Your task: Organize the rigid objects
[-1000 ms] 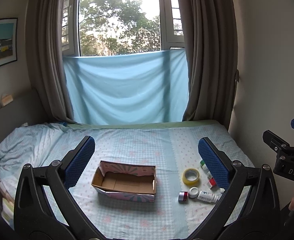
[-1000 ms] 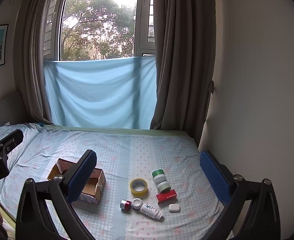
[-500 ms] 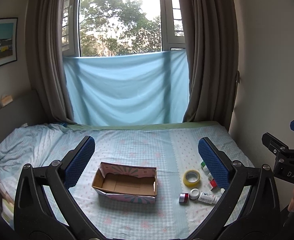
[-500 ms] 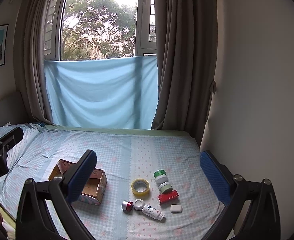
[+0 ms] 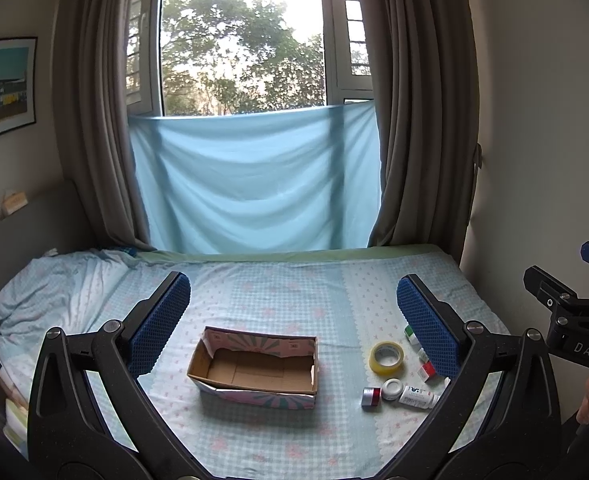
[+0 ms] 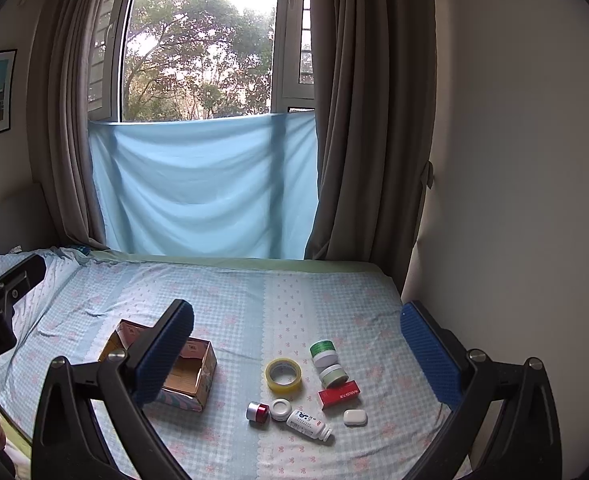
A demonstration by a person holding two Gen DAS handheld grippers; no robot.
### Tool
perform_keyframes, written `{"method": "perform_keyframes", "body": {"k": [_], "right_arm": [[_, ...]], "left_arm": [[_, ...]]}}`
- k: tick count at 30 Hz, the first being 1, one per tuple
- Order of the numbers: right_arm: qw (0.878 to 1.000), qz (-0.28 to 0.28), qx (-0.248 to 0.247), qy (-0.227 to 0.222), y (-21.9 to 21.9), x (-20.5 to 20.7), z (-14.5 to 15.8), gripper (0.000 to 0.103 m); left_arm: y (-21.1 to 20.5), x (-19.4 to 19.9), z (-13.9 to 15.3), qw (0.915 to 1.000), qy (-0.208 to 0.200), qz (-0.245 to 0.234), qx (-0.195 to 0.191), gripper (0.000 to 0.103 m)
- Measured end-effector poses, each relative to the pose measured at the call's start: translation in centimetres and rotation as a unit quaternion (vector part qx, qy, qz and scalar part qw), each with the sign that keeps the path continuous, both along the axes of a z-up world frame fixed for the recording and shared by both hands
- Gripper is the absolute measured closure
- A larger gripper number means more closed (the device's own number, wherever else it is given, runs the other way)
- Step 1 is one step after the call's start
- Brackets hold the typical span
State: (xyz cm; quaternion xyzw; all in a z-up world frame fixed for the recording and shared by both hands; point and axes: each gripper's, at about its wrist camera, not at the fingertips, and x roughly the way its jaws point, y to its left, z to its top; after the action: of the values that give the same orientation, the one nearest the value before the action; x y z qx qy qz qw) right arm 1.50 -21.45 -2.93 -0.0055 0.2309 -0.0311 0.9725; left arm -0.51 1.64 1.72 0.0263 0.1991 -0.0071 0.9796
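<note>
On the bed (image 6: 230, 300), nothing is getting handled yet. Versus a second ago, only the viewpoints are drifting: in the right wrist view the item cluster is sliding slightly right and down-frame, in the left wrist view the cardboard box (image 5: 254, 366) is barely shifting. No object is moving relative to its neighbours.

Left hand-held gripper (image 5: 290, 320) is hanging with jaws spread wide, empty, framing the box, which is sitting open-topped and empty. Right hand-held gripper (image 6: 294, 344) is likewise spread wide, empty, hovering well above the items.

Items are all lying loose on the bed to the right of the box, apart from it: yellow tape roll (image 6: 283, 375), green-lidded jar (image 6: 323, 352) with a second pale-green jar (image 6: 333, 375) touching it, red carton (image 6: 339, 394), small white case (image 6: 355, 417), white bottle (image 6: 308, 425) lying on its side, white round lid (image 6: 281, 409) just beside it, red-and-silver cap (image 6: 257, 412).

My read: task is sitting at zero, this is still approach/alignment. Box is looking like the target container, though that is inference. Right side is better placed for the first pick; the tape roll is nearest the box. Soft bedding is going to let small items tip or sink under a press.
</note>
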Motion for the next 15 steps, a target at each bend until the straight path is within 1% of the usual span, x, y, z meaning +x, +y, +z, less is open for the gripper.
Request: {"method": "perform_keyframes", "body": {"k": [15], "right_arm": [[1.000,0.001,0.002,-0.002,0.61,-0.05,0.14,0.000]], "left_arm": [[0.43,-0.58,-0.27,1.0000,-0.005,0.001,0.002,0.000]]}}
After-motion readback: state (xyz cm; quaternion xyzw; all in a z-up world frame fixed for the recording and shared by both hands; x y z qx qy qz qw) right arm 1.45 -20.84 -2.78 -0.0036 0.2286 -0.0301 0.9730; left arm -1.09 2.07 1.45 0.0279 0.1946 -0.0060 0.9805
